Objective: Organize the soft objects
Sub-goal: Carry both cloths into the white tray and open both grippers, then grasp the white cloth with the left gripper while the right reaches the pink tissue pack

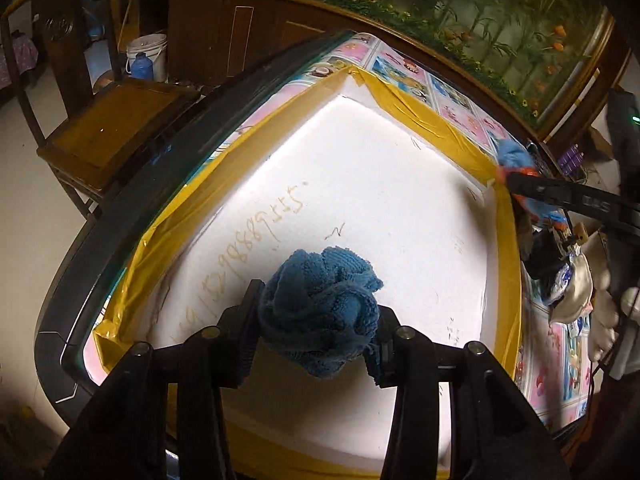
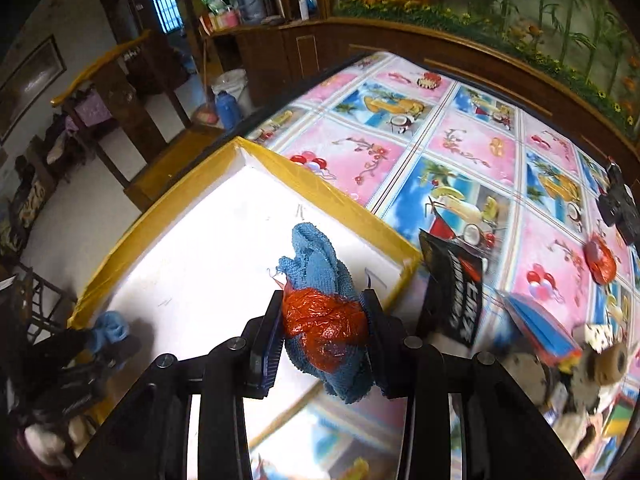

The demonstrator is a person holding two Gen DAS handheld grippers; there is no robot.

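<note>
Two bundles gripped above the white foam box

A crumpled dark blue towel point(image 1: 320, 312) is clamped by the left gripper point(image 1: 316, 344) over the yellow-taped foam box point(image 1: 400, 184). A light blue cloth point(image 2: 320, 264) with orange plastic point(image 2: 324, 320) is pinched by the right gripper point(image 2: 324, 336) at the box's edge; a black packet point(image 2: 452, 296) is seen just beside it on the patterned tablecloth point(image 2: 460, 136).

the blue towel point(image 1: 320, 312) is fluffy, bumpy cloth. the white box point(image 1: 360, 184) looks like matt foam, with shiny yellow tape point(image 1: 420, 108) on its rim. the orange bag point(image 2: 324, 320) is crinkly, shiny plastic. the tablecloth point(image 2: 460, 152) is smooth and glossy.
</note>
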